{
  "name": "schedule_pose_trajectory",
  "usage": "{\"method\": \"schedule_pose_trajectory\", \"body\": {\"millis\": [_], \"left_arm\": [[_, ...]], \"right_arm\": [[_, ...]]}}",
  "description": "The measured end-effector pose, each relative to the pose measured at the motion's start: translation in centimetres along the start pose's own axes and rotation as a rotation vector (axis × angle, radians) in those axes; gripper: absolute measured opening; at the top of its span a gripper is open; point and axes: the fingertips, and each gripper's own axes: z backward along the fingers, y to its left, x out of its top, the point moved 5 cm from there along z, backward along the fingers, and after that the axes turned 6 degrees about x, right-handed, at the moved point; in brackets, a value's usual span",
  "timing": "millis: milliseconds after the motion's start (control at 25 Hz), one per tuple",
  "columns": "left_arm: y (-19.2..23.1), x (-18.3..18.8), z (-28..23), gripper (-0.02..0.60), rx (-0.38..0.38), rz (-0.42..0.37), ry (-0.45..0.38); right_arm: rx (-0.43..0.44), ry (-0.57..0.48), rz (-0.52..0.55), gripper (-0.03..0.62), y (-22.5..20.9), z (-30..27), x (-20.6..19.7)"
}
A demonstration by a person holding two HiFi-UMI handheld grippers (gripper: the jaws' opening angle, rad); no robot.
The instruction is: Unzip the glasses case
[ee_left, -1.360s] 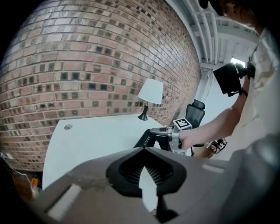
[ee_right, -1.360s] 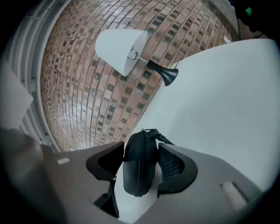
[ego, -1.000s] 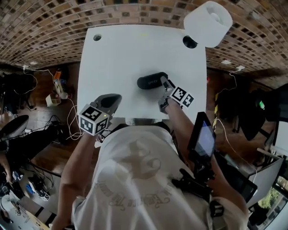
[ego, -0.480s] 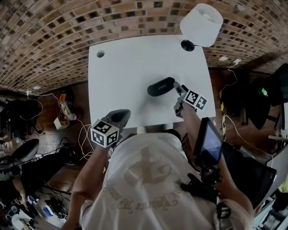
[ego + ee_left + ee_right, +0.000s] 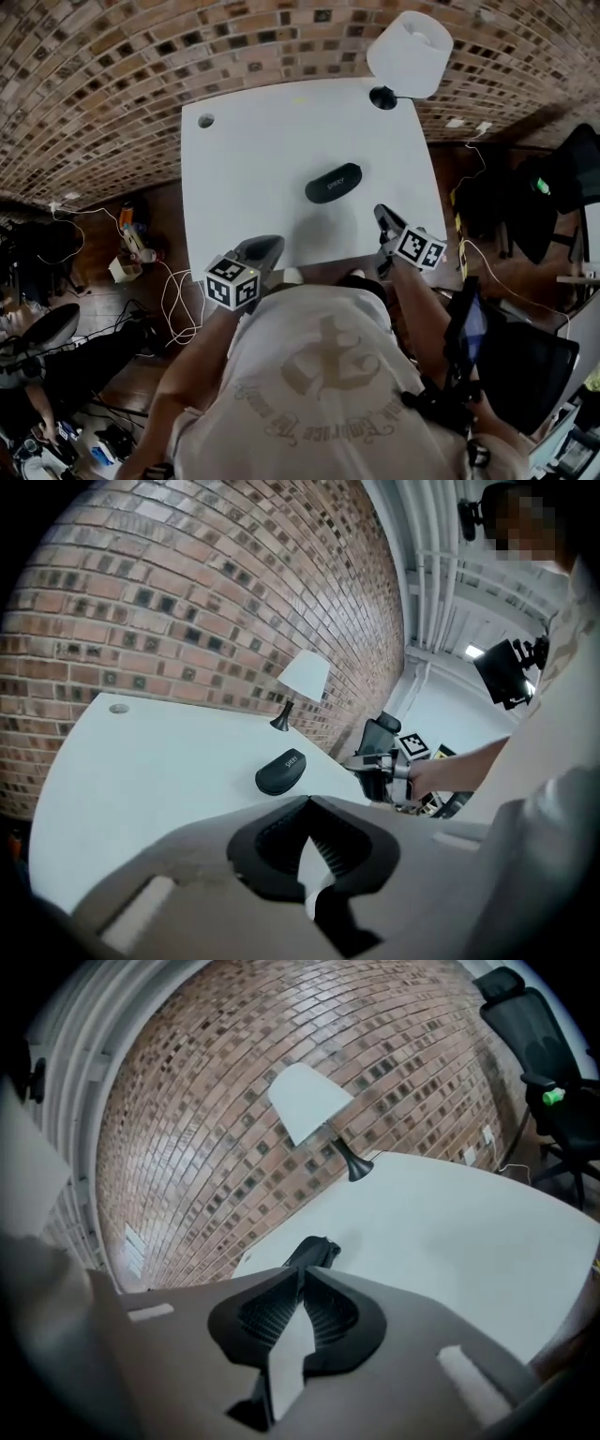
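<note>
Glasses case [image 5: 334, 182], black and closed, lying near the middle of the white bench [image 5: 244, 159], apart from both tongs. Left tongs [image 5: 270, 246] at the near edge of the bench, jaws together, nothing between them. Right tongs [image 5: 383, 216] near the bench's near right corner, pointing toward the case; jaws have just been closing and now meet at the tips, empty. White-shaded lamp [image 5: 410, 52] at the far right corner, before a brick wall [image 5: 112, 66].
</note>
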Motion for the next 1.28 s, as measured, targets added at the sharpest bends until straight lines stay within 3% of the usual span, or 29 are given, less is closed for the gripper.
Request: {"method": "schedule_pose_trajectory", "body": {"millis": [240, 480, 760, 1280], "left_arm": [[-3.4, 0.1, -2.4, 0.005, 0.01, -0.035, -0.021], [-7.0, 0.6, -5.3, 0.005, 0.043, -0.018, -0.067], [-10.5, 0.4, -7.4, 0.005, 0.103, 0.0, -0.089], [-15.4, 0.0, -9.0, 0.005, 0.166, -0.025, -0.135]], "right_arm": [[0.194, 0.073, 0.219, 0.019, 3.8, 3.5, -0.5], [0.283, 0.136, 0.443, 0.011, 4.2, 7.1, 0.8], [0.362, 0.216, 0.54, 0.011, 3.1, 9.5, 1.8], [0.476, 0.257, 0.579, 0.011, 2.1, 11.9, 2.4]]}}
